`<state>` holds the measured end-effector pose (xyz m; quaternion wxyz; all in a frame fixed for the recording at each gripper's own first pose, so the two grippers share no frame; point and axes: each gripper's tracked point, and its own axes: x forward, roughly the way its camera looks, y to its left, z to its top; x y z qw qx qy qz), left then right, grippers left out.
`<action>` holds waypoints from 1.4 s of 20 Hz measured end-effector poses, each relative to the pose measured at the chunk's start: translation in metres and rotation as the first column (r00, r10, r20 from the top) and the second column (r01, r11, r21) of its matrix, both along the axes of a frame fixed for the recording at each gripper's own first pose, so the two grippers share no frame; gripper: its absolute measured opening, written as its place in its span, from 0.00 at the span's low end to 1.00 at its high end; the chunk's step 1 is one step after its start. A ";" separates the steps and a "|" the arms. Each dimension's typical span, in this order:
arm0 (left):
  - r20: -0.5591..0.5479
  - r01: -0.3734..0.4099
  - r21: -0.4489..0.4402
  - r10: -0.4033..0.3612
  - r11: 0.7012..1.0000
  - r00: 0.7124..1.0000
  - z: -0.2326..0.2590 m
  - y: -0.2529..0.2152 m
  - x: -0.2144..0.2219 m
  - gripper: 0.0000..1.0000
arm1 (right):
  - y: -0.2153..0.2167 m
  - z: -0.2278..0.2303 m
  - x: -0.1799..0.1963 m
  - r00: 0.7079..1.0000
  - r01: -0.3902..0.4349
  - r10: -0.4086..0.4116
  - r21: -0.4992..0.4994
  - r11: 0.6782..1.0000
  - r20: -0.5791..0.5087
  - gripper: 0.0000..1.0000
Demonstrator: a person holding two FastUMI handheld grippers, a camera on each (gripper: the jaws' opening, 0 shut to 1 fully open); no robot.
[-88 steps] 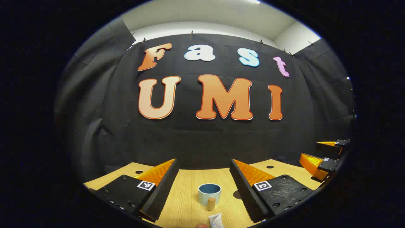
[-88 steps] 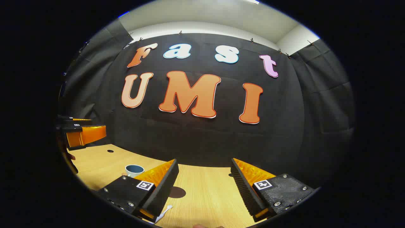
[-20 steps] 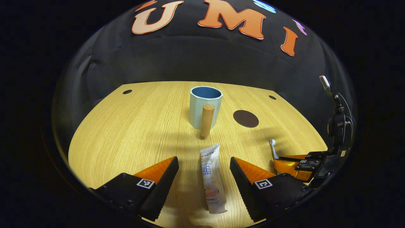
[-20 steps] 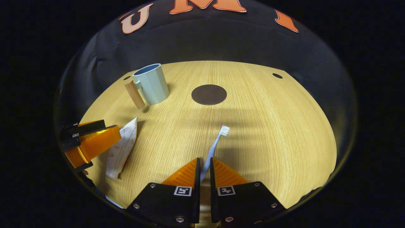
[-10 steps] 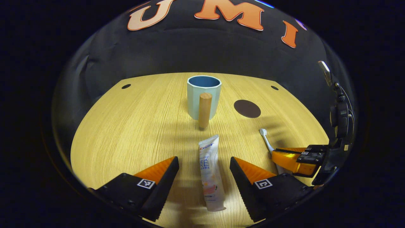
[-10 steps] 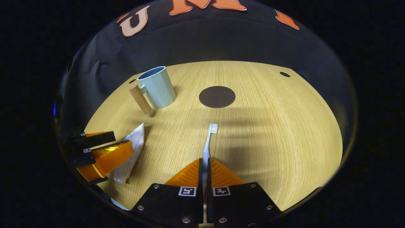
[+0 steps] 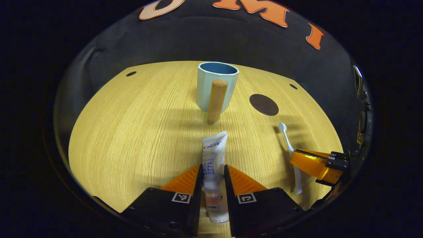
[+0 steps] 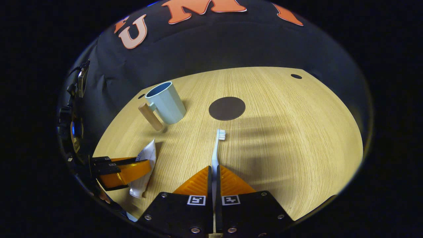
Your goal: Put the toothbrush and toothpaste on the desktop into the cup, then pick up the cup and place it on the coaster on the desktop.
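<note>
1. Left gripper point(image 7: 213, 175) pinches the toothpaste point(image 7: 214, 158) on both sides; tube lies flat on the desk point(image 7: 132, 132).
2. Right gripper point(image 8: 213, 175) clamps the toothbrush point(image 8: 216, 148) handle, bristles pointing away.
3. Cup point(image 7: 216, 86) stands upright beyond the toothpaste, wooden handle point(image 7: 216, 99) facing the left gripper.
4. Coaster point(image 8: 227, 108) sits bare, just beside the cup and past the brush head.

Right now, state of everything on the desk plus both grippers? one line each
Left gripper: shut on the toothpaste.
Right gripper: shut on the toothbrush.
Toothpaste tube: flat on the desktop, crimped end toward the cup.
Toothbrush: head toward the coaster; cannot tell if lifted.
Cup: upright, empty, off the coaster.
Coaster: bare.
Desktop: bears all four.
</note>
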<state>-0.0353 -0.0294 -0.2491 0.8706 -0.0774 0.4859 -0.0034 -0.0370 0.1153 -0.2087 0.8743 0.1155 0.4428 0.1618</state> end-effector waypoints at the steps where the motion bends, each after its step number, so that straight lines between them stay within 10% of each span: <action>1: 0.000 -0.001 -0.028 0.001 1.000 1.000 0.000 -0.002 0.001 0.28 | 0.001 0.003 0.001 1.000 -0.004 0.004 0.005 1.000 0.011 0.04; 8: 0.010 0.047 -0.148 -0.046 0.988 0.999 -0.014 -0.022 0.000 0.08 | -0.001 0.021 0.004 0.998 0.001 -0.003 0.044 0.999 0.059 0.04; 15: 0.187 0.075 -0.059 -0.062 0.995 0.980 0.008 -0.006 0.018 0.08 | -0.005 0.055 0.013 0.990 0.013 -0.027 0.102 0.995 0.140 0.04; 28: 0.560 0.080 0.055 -0.097 0.995 0.823 0.086 0.031 0.056 0.07 | -0.005 0.119 0.041 0.937 0.002 -0.066 0.184 0.983 0.344 0.03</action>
